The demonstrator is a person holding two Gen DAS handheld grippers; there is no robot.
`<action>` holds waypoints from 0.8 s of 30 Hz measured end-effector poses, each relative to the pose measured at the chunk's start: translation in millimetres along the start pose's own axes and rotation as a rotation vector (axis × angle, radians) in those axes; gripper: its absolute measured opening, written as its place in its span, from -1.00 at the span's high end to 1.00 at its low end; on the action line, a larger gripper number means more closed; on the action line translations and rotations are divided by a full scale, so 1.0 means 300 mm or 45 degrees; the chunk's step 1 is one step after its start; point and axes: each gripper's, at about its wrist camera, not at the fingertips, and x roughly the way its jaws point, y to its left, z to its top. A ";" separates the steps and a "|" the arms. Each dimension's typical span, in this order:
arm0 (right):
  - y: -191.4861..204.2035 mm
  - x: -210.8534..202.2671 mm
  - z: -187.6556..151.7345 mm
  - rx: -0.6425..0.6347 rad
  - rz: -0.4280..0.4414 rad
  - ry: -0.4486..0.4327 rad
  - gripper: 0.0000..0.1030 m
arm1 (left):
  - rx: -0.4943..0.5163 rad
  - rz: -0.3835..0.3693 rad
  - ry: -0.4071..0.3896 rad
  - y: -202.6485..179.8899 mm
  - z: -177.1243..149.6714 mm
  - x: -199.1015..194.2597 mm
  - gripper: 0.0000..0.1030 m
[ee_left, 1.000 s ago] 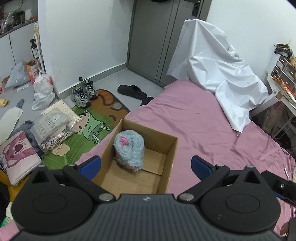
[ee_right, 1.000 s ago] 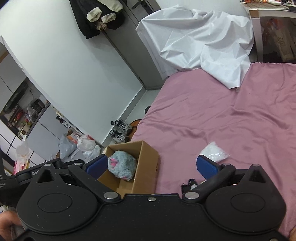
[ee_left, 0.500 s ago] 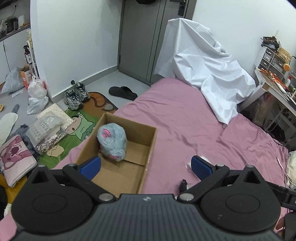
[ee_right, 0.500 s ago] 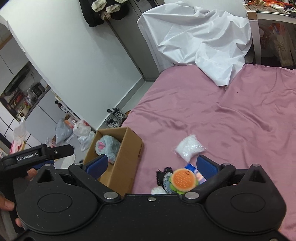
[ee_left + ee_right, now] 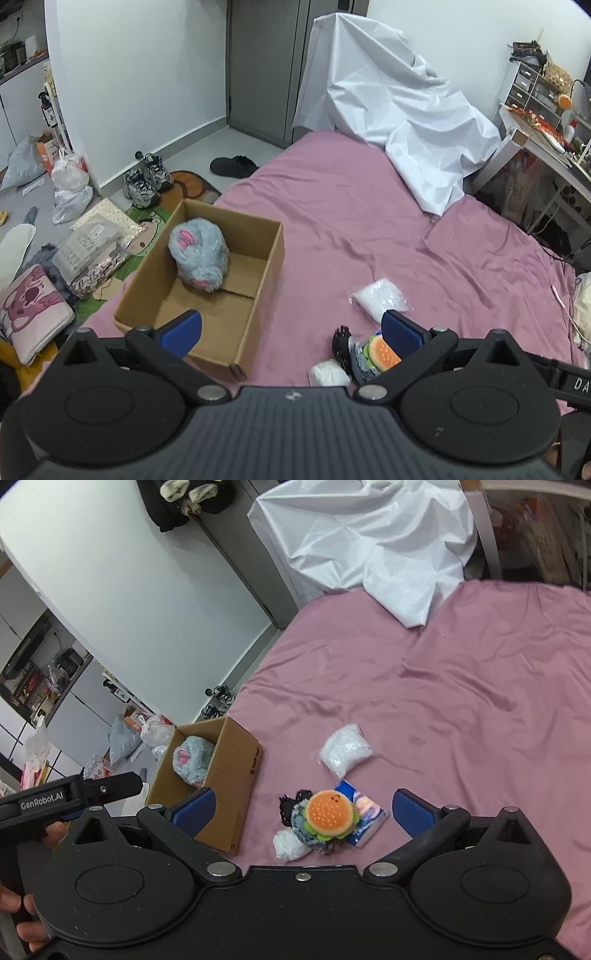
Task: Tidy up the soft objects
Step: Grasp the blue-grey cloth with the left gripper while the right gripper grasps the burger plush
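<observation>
Both tools, left tool [image 5: 291, 328] and right tool [image 5: 303, 806], are hovering with jaws spread wide, gripping nothing. Grey plush [image 5: 198, 254] is sitting inside cardboard box [image 5: 271, 254] on the bed [image 5: 369, 221]; burger plush [image 5: 330, 813] is lying right of the box.

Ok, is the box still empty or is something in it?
Not empty. The box stands open-topped on the bed, with one grey plush inside against its far wall.

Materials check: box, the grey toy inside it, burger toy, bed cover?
Cardboard box: brown corrugated-looking card, matte, folded flaps and seam visible. Grey plush toy: long fluffy synthetic-looking fur with pink patches. Burger plush: short-pile fabric, orange bun, green felt-like trim. Bed cover: pink cloth with a slight satin sheen along its creases; fibre unclear.
</observation>
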 end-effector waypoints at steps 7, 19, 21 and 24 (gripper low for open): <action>-0.076 0.026 -0.003 0.145 0.017 0.062 -1.00 | -0.039 -0.028 0.041 -0.027 -0.039 0.045 -0.99; -0.142 0.085 -0.013 0.310 0.043 0.131 -0.99 | -0.155 -0.092 0.090 -0.078 -0.098 0.169 -0.94; -0.152 0.090 -0.012 0.336 0.050 0.131 -0.97 | -0.186 -0.090 0.094 -0.078 -0.108 0.194 -0.92; -0.168 0.112 -0.013 0.380 0.055 0.150 -0.86 | -0.223 -0.104 0.111 -0.079 -0.119 0.231 -0.72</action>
